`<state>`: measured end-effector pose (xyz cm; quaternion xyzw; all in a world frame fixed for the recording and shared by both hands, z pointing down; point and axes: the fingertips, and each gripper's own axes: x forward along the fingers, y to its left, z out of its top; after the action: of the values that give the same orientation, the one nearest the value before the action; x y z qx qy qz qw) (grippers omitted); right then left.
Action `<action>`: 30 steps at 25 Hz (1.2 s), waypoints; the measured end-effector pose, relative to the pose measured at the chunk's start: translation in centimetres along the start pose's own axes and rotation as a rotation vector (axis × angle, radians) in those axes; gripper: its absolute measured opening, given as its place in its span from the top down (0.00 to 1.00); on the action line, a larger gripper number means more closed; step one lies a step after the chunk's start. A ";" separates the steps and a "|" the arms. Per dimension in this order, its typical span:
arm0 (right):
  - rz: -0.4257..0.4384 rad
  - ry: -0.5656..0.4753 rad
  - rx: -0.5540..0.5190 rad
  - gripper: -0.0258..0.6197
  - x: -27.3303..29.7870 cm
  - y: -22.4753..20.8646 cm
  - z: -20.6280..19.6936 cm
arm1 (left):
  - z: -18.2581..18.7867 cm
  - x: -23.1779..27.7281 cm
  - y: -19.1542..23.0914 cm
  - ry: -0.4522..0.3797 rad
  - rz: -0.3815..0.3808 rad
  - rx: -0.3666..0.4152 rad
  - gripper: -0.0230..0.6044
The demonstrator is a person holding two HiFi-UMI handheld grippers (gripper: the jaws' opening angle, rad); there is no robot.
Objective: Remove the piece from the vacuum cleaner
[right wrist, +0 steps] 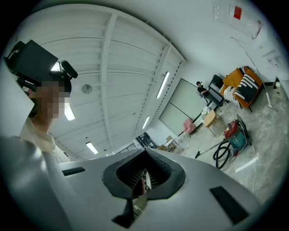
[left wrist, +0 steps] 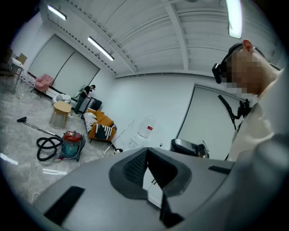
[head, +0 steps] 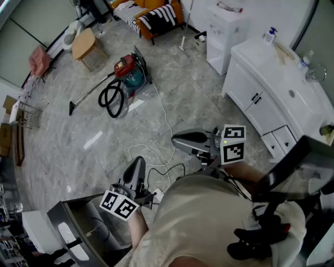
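- Grey marbled floor (head: 62, 151), open room; white cabinets (head: 261, 99) on the right, orange sofa (head: 151, 15) at the far wall.
- Vacuum (head: 129, 73): red-lidded teal canister, standing on the floor ahead and a little left of the person, well apart from both grippers.
- Hose (head: 112, 99): black, coiled on the floor just beside the canister on its near-left side.
- Wand (head: 88, 94): long axis slants from the canister away to the left, ending at a floor head; it lies crosswise to the person's line of approach. Which piece is to come off cannot be told from here.
- Cord (head: 163, 112): white, trailing over the floor from the vacuum toward the person.
- Left gripper (head: 138, 164): jaws together, nothing between them; held close to the body, nose aimed forward, roughly at the vacuum.
- Right gripper (head: 180, 140): jaws together, empty; held close, nose turned across to the left.
- Judgement: neither gripper is clearly nearer. The left one is better lined up, and the whole gap must be walked before any grasp.
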<state>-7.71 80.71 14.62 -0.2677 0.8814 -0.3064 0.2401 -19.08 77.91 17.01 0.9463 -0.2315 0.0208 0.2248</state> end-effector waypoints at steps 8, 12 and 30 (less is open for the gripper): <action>-0.045 -0.042 0.001 0.96 -4.7 -1.5 1.9 | -1.5 4.2 -2.6 0.045 -0.026 0.029 0.96; -0.020 -0.061 0.037 0.96 -6.6 -2.1 3.5 | -1.4 6.4 -3.2 0.070 -0.021 0.034 0.96; 0.116 0.186 0.000 0.96 -9.1 -5.1 4.2 | -2.5 10.4 -4.8 0.104 0.185 0.056 0.96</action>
<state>3.12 81.21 17.46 -0.1866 0.9138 -0.3157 0.1748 -7.51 78.34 18.72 0.9243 -0.3053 0.0973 0.2071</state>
